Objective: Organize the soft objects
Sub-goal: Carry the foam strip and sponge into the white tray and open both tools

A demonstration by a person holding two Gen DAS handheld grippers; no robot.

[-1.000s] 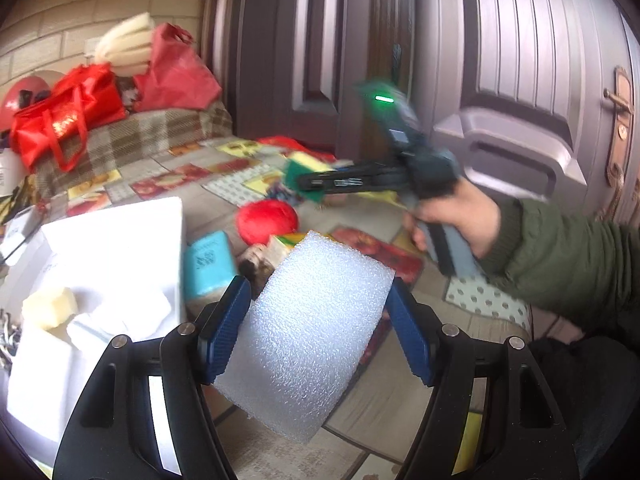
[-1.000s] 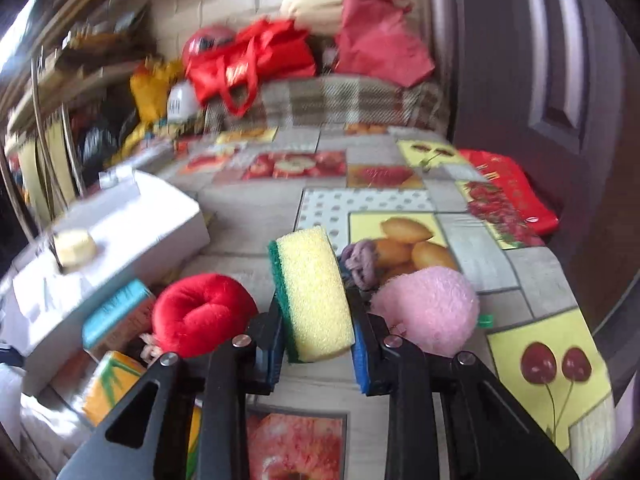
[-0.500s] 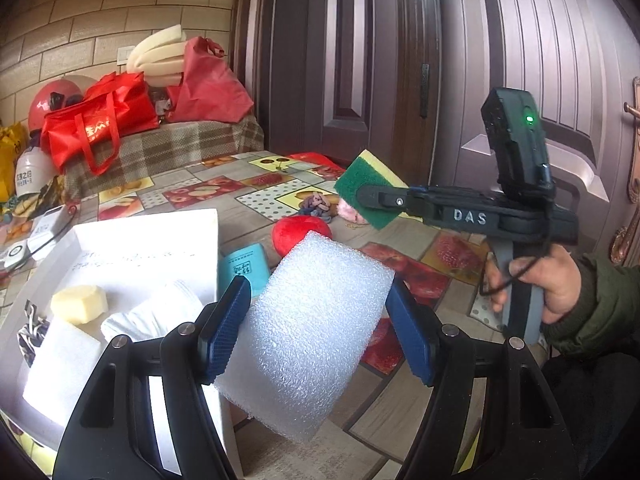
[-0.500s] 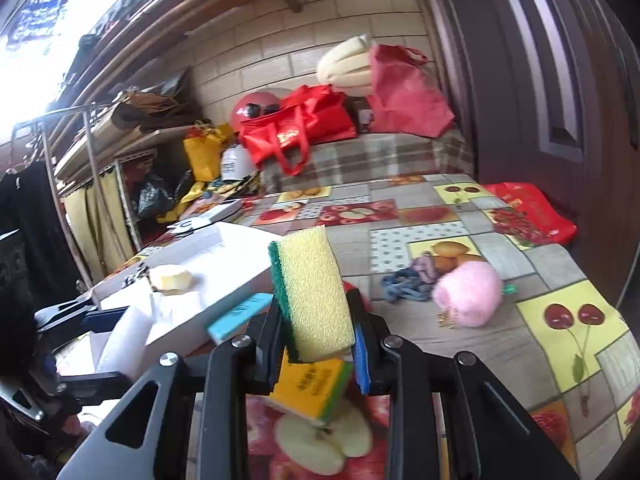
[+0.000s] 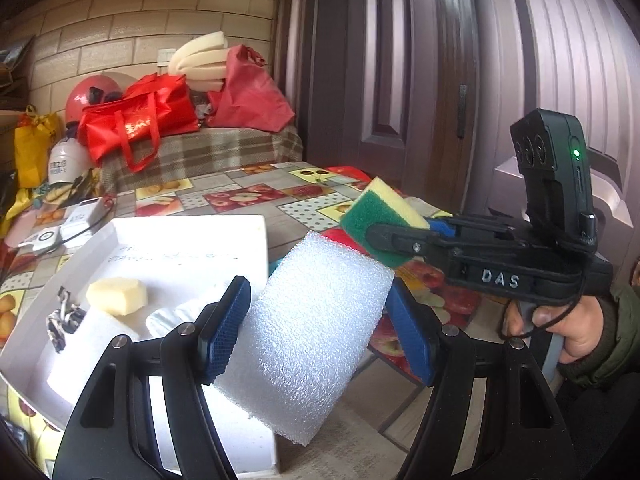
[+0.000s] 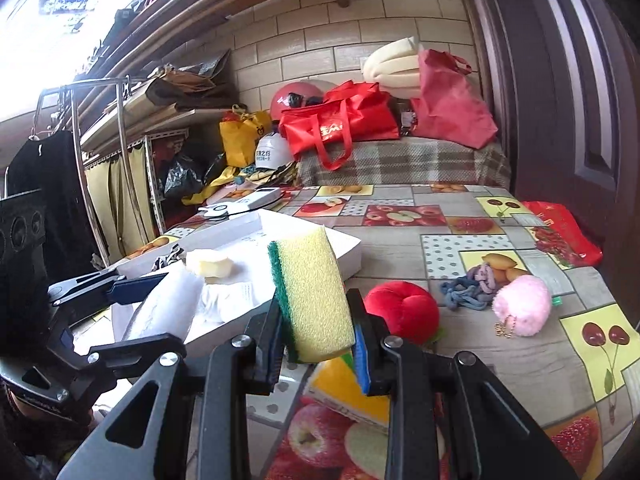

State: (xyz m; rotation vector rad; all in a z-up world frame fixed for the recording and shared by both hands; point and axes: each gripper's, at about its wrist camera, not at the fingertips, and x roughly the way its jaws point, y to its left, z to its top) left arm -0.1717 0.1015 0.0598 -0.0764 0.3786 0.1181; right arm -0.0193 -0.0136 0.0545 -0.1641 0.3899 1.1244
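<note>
While the white box (image 5: 248, 240) on the desk holds a pale yellow sponge chunk (image 5: 117, 296) and white foam pieces, the left gripper (image 5: 320, 320) clamps a tilted white foam block (image 5: 308, 336) beside it. Further right, the right gripper (image 6: 320, 344) pinches a yellow-green scouring sponge (image 6: 310, 296), long axis upright, above the desk.

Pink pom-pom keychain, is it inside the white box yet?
No, the pink pom-pom keychain lies on the fruit-print tablecloth, well apart from the white box.

Cluttered home entryway, door (image 5: 400, 80), bags (image 6: 340, 124), tablecloth (image 6: 500, 360)
</note>
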